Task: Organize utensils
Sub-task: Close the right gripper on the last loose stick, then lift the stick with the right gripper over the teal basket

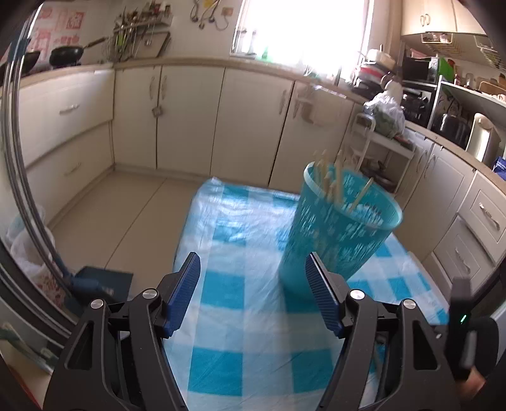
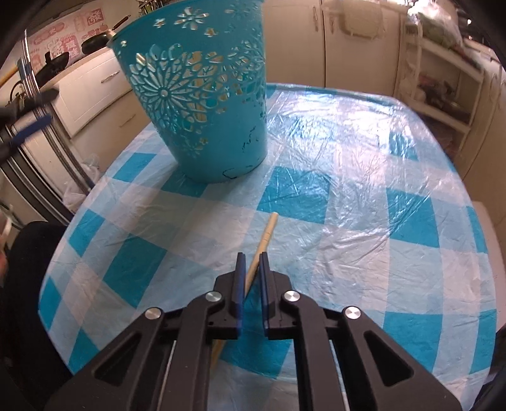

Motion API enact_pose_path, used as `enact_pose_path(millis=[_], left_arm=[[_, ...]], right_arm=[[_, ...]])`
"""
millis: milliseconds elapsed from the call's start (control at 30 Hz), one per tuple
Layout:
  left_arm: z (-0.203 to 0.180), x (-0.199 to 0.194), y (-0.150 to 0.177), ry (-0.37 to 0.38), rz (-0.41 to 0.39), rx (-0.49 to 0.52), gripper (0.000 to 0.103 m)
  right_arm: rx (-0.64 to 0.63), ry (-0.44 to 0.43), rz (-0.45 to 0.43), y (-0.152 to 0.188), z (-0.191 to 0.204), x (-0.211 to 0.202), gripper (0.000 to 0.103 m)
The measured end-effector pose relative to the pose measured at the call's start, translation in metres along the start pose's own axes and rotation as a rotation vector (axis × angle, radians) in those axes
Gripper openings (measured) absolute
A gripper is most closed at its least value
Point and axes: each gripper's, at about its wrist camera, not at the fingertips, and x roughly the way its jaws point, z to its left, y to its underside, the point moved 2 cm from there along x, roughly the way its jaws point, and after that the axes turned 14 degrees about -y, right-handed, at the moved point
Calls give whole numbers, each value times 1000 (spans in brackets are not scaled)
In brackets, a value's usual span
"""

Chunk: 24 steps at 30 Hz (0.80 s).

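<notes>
— Cream kitchen cabinets [image 1: 189, 117] line the walls, and a bright window [image 1: 303, 28] sits above them. What carries the things?

— The counter [image 2: 348, 177] in the middle, under a crinkled blue-and-white checked plastic cloth. A teal plastic basket with cut-out flower patterns [image 2: 205, 95] stands upright on it.

— Anything inside the basket?

— Several pale wooden chopsticks [image 1: 332, 180] lean inside it, their tips poking above the rim, blurred in the left wrist view.

— How does the left gripper [image 1: 253, 278] stand?

— Its jaws are spread wide with nothing between the blue pads, only cloth beyond them. The basket rises just behind the right-side pad; whether it touches cannot be told.

— And the right gripper [image 2: 251, 257]?

— Its jaws are closed nearly together on a single pale wooden chopstick [image 2: 264, 240], which lies slanted on the cloth. The stick's far end reaches past the fingertips toward the basket but stops well apart from it; its near end runs back under the gripper body.

— Is the other gripper visible from the right wrist?

— A blurred blue pad shows at the left edge, beside the basket.
</notes>
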Motion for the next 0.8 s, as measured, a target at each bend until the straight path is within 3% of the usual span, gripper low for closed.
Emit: enact_pose_path(millis=[200, 300, 467, 633, 800], left_arm=[[7, 20, 30, 13, 47, 8, 66], [2, 24, 35, 10, 47, 42, 66], [-9, 26, 42, 18, 53, 85, 72], [-12, 29, 46, 19, 67, 96, 73], [-11, 30, 47, 17, 75, 88, 73]], right_arm=[[-92, 82, 7, 4, 12, 3, 8], [-2, 7, -35, 3, 3, -6, 5], [71, -134, -181, -14, 4, -52, 5], [55, -237, -339, -50, 23, -103, 5], [-21, -284, -449, -100, 51, -134, 2]])
